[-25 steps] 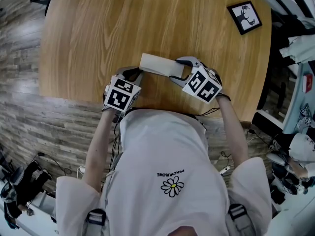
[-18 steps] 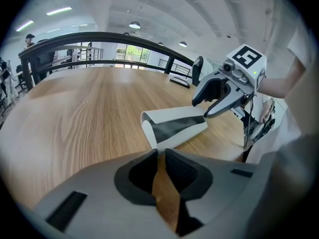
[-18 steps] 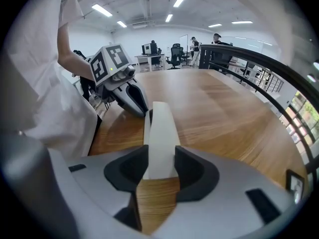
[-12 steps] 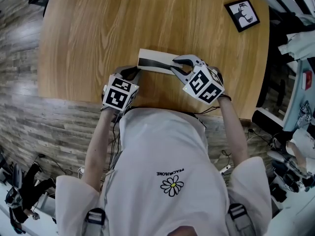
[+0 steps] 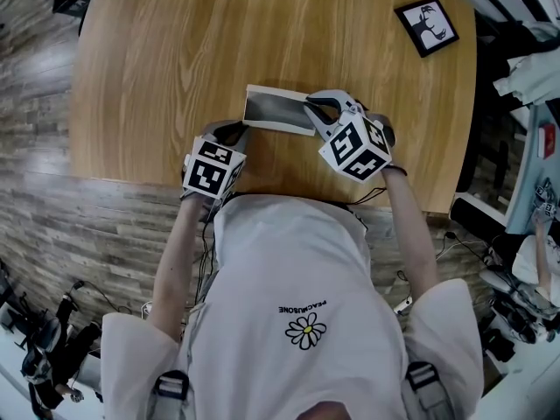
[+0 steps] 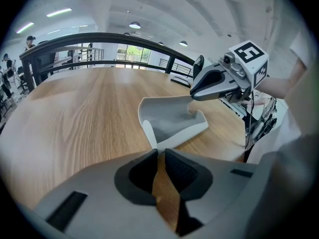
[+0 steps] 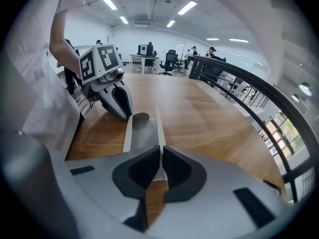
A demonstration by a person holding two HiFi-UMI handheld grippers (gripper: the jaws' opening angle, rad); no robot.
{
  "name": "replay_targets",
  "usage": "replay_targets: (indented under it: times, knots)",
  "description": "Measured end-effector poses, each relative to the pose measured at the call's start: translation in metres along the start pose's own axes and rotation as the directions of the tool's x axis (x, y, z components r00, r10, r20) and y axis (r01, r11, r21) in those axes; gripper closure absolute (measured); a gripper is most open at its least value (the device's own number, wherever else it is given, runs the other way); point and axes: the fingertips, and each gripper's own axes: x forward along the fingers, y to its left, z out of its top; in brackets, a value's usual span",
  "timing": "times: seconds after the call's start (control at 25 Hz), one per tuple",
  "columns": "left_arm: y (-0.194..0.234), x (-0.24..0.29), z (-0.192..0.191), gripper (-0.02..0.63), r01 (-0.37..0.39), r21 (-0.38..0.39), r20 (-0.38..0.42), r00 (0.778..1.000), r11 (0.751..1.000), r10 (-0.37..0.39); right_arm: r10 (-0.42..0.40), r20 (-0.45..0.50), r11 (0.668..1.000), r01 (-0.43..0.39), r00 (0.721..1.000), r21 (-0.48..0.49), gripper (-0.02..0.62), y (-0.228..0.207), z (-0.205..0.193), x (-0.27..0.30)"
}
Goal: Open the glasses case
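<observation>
Since 1 s ago glasses case [image 5: 278, 112] on desk [image 5: 157, 51] has gaped open: your R tool [image 5: 311, 105] just closed, now pinching its upper flap. L tool [image 5: 236, 133] clamps near corner, prob. anchoring base vs. your pull.

The case's [image 6: 172, 123] near left corner is hidden between the left gripper's [image 6: 160, 152] jaws. Far people [image 7: 212, 50] are too small to tell. The table's [image 5: 175, 59] far side is cut off.
</observation>
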Motion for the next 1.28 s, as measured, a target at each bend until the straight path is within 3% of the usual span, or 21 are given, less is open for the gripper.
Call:
replay_targets:
  times: [0.24, 0.44, 0.6, 0.84, 0.96, 1.08, 1.16, 1.28]
  knots:
    - [-0.001, -0.001, 0.000, 0.543, -0.010, -0.001, 0.004, 1.000, 1.000, 0.010, -0.030, 0.000, 0.999, 0.030, 1.000, -0.028, 0.574, -0.003, 0.000, 0.001]
    - [-0.001, 0.000, 0.000, 0.526, -0.012, -0.046, 0.024, 1.000, 0.999, 0.013, -0.041, 0.032, 0.996, 0.038, 0.999, 0.081, 0.555, -0.004, 0.001, 0.001]
    - [0.000, -0.003, 0.002, 0.501, -0.013, -0.088, 0.029, 0.999, 0.996, 0.015, -0.052, 0.053, 0.996, 0.047, 0.997, 0.077, 0.529, -0.004, 0.004, -0.004]
    - [0.010, -0.036, 0.047, 0.486, -0.020, -0.143, 0.167, 0.985, 0.990, 0.044, -0.142, 0.167, 0.981, 0.116, 0.976, 0.153, 0.508, -0.026, 0.032, -0.033]
    - [0.019, -0.057, 0.095, 0.489, -0.048, -0.109, 0.272, 0.959, 0.993, 0.076, -0.221, 0.250, 0.966, 0.177, 0.942, 0.188, 0.502, -0.046, 0.056, -0.053]
    - [0.020, -0.081, 0.148, 0.495, -0.077, -0.060, 0.386, 0.918, 0.995, 0.094, -0.311, 0.344, 0.943, 0.241, 0.886, 0.232, 0.500, -0.068, 0.084, -0.079]
    - [0.018, -0.098, 0.184, 0.505, -0.096, -0.045, 0.470, 0.876, 0.994, 0.106, -0.374, 0.411, 0.920, 0.277, 0.831, 0.277, 0.500, -0.083, 0.102, -0.102]
    - [0.012, -0.126, 0.232, 0.516, -0.111, -0.050, 0.597, 0.793, 0.993, 0.119, -0.456, 0.500, 0.885, 0.314, 0.736, 0.345, 0.521, -0.102, 0.125, -0.139]
